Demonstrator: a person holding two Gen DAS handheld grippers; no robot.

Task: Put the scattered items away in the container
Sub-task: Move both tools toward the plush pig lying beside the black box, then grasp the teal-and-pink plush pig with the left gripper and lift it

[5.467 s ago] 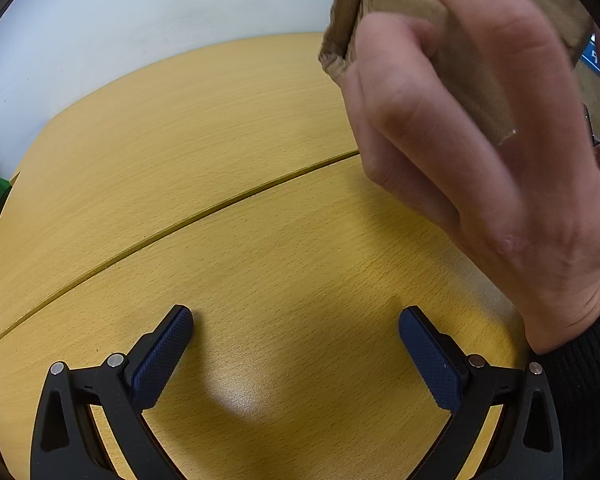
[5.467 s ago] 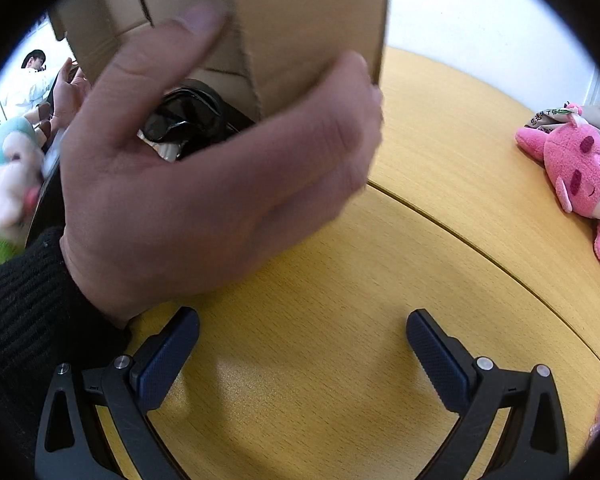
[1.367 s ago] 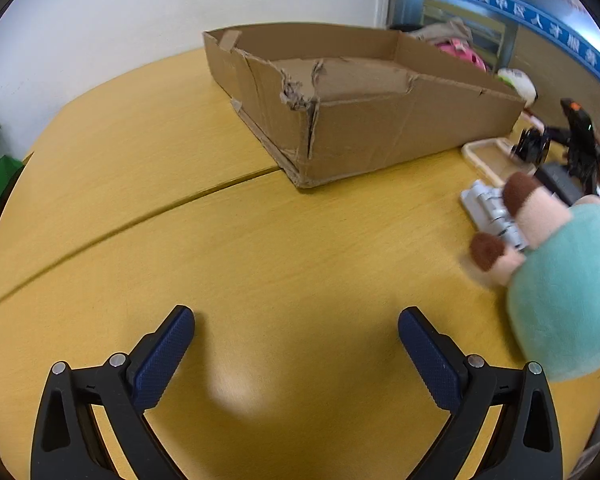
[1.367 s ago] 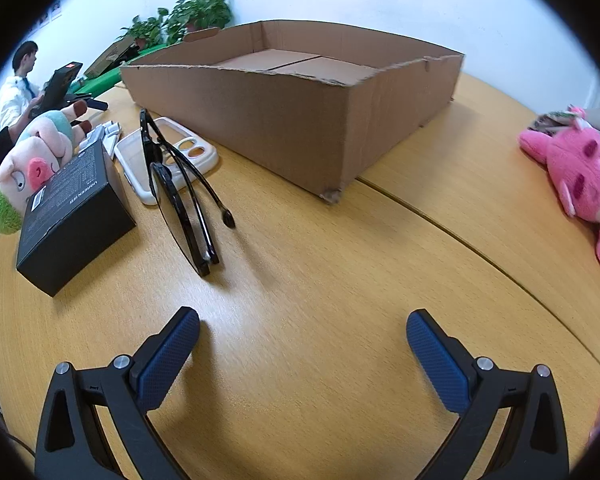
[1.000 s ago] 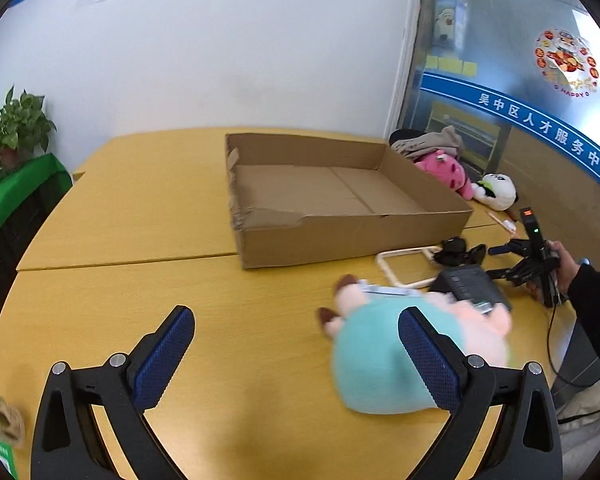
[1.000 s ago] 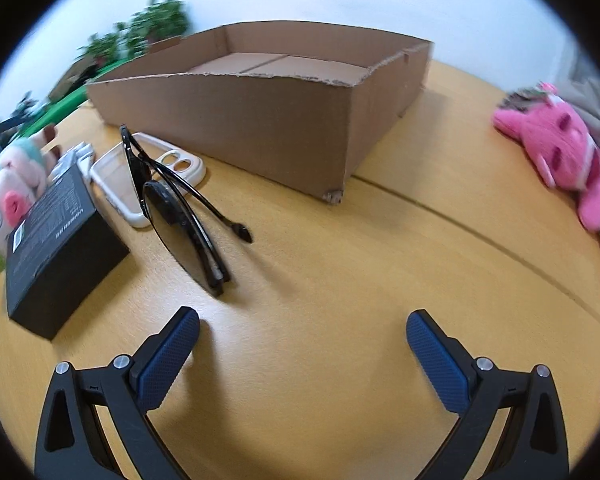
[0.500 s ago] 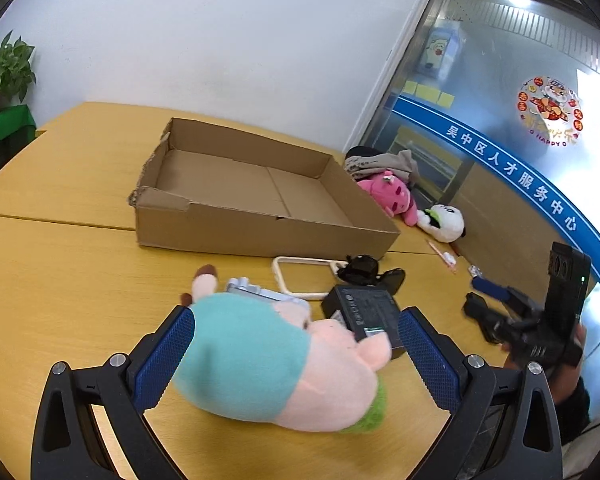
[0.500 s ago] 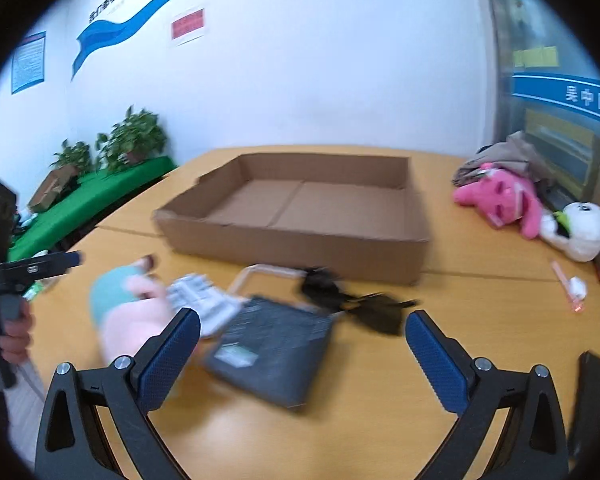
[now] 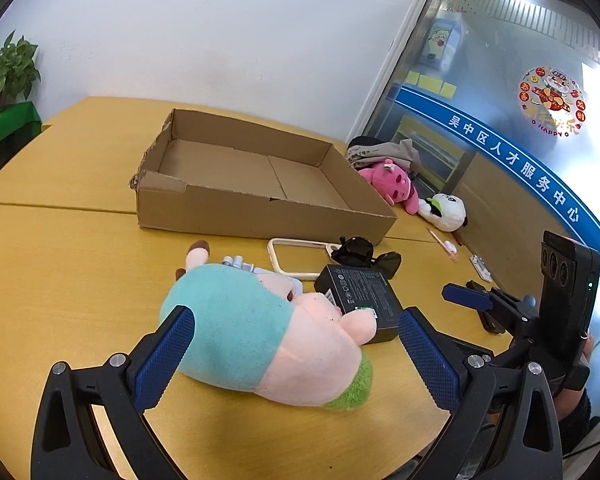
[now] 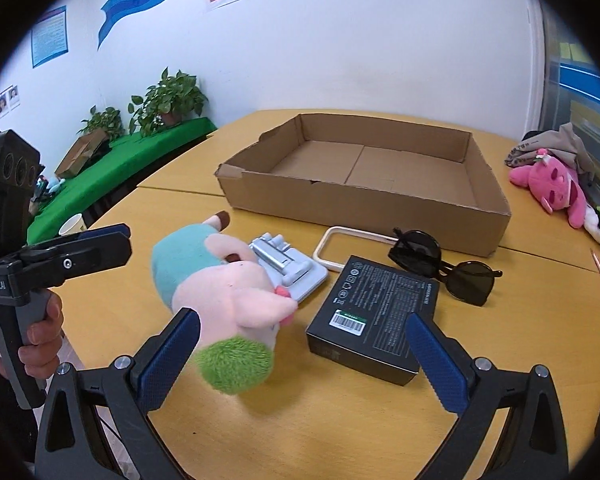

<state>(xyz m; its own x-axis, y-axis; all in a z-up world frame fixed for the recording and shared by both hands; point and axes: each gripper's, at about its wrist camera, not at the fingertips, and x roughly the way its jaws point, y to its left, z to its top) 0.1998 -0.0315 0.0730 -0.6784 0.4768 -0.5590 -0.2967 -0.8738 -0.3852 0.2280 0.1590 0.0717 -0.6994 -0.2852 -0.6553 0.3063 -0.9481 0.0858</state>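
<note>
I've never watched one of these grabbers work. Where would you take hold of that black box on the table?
Probably across its two long side faces, coming down from above. The black box lies flat, label up, with flat parallel sides. The plush pig crowds its left, so the right gripper, open, seems better placed.

Left gripper [image 9: 296,344] and right gripper [image 10: 302,350], both raised, jaws spread wide.

Non-task stuff: pink plush [image 10: 552,188] and panda plush [image 9: 444,212] at the far right counter [image 9: 60,248] edge, grey cloth [image 10: 560,144] behind them. Potted plants [image 10: 168,100] on green ledge [image 10: 112,172], paper cup [image 10: 74,225], wall posters [image 10: 50,36].
</note>
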